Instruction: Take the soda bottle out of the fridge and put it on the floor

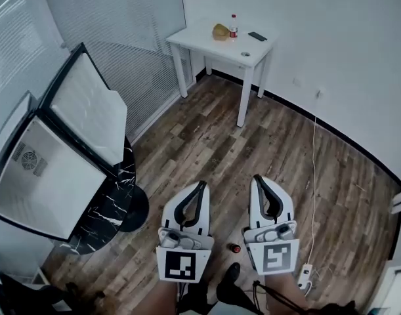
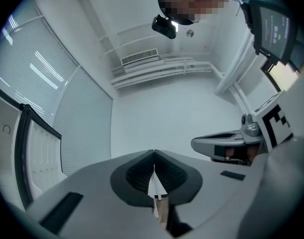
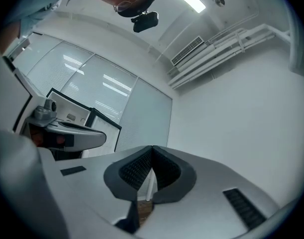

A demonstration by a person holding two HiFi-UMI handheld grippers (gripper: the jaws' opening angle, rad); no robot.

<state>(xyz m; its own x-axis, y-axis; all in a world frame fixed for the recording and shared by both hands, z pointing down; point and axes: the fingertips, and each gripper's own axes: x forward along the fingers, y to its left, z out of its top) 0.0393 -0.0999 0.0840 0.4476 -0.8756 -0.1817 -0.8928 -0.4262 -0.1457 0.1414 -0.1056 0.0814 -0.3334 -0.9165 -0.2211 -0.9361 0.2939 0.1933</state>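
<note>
Looking into the open white mini fridge (image 1: 52,189), we see white walls and a vent (image 1: 29,160). The red-capped soda bottle (image 1: 233,27) stands on the white bench (image 1: 199,39) by the wall; our left claw (image 1: 201,186) and right claw (image 1: 258,179) hang shut, empty, above the wood-plank floor (image 1: 207,136).

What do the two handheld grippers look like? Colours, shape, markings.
The left gripper and right gripper match. Each has a white shell tapering to a point, black ribbed inner lining and silver hardware at the base. Each carries a white cube with black square markers.
</note>
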